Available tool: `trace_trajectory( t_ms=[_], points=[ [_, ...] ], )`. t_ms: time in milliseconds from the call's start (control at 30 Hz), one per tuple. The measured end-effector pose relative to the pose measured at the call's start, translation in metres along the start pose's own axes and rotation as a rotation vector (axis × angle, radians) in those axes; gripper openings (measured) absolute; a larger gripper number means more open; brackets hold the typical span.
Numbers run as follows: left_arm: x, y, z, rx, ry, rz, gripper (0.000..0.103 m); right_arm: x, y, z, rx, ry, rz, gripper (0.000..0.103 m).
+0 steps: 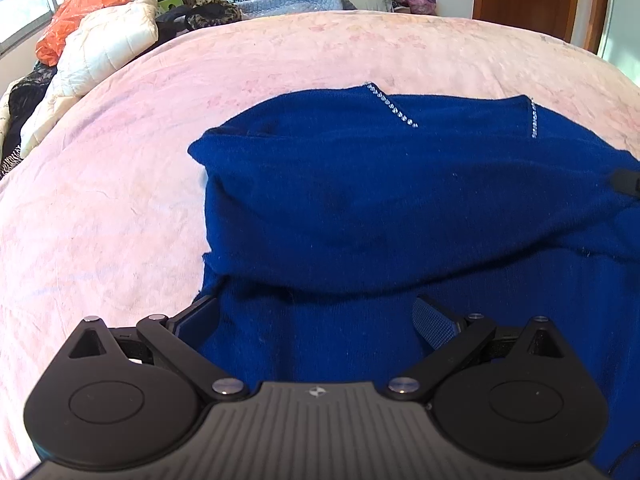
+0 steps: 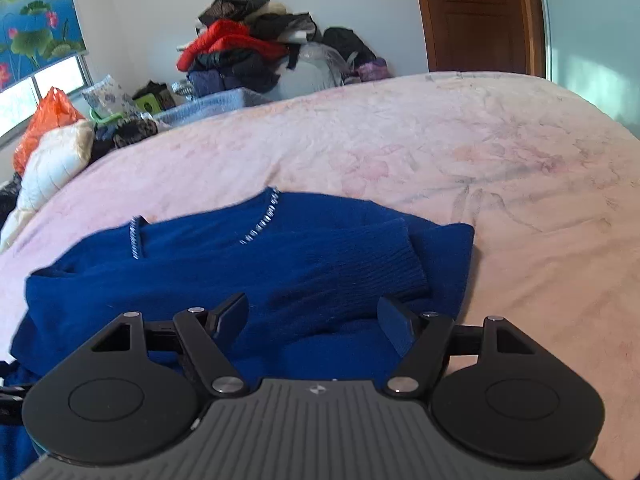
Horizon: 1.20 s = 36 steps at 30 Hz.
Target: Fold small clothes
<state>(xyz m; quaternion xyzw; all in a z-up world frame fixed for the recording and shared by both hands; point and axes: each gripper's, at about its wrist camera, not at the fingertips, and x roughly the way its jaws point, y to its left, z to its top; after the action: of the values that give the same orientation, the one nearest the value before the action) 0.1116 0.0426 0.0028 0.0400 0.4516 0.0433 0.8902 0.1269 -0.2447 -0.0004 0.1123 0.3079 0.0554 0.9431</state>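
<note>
Blue sweater (image 1: 360,208), no readable label, lies partly folded on the pink bed (image 1: 120,200); left gripper (image 1: 320,312) and right gripper (image 2: 314,320) jaws spread, seemingly gripping nothing.

The sweater (image 1: 400,208) is deep royal blue, its neckline edged with a silver-white beaded trim (image 1: 392,106), and its cuff (image 2: 384,268) is ribbed in the same blue. Under the sweater, the blanket (image 2: 500,168) is pale pink with a faint floral print. Beyond the blanket sit an orange plastic bag (image 1: 76,12), a cream quilted cover (image 1: 108,48) and a red garment (image 2: 224,40). The door (image 2: 476,16) is brown wood.
</note>
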Motion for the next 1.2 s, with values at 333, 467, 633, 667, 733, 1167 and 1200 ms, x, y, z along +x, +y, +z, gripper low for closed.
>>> trace_trajectory(
  t_ms=[333, 467, 633, 667, 733, 1167, 1200],
  points=[
    [-0.009, -0.001, -0.009, -0.006, 0.002, -0.003, 0.103, -0.022, 0.009, -0.003, -0.036, 0.006, 0.052, 0.077],
    [-0.014, -0.004, -0.014, -0.004, 0.007, -0.008, 0.103, -0.038, 0.011, -0.006, -0.072, 0.016, 0.07, 0.078],
    [-0.02, -0.006, -0.023, -0.003, 0.016, -0.017, 0.103, -0.067, 0.012, -0.01, -0.124, 0.007, 0.091, 0.083],
    [-0.021, -0.006, -0.024, -0.003, 0.017, -0.016, 0.103, -0.073, 0.011, -0.01, -0.13, 0.004, 0.098, 0.083],
    [-0.023, -0.007, -0.027, -0.004, 0.019, -0.016, 0.103, -0.088, 0.008, -0.011, -0.149, -0.005, 0.106, 0.088],
    [-0.041, -0.017, -0.047, 0.003, 0.019, -0.037, 0.103, -0.162, 0.01, -0.037, -0.243, -0.005, 0.202, 0.09],
    [-0.042, -0.017, -0.049, 0.001, 0.021, -0.039, 0.103, -0.164, 0.012, -0.041, -0.238, 0.0, 0.209, 0.09]
  ],
)
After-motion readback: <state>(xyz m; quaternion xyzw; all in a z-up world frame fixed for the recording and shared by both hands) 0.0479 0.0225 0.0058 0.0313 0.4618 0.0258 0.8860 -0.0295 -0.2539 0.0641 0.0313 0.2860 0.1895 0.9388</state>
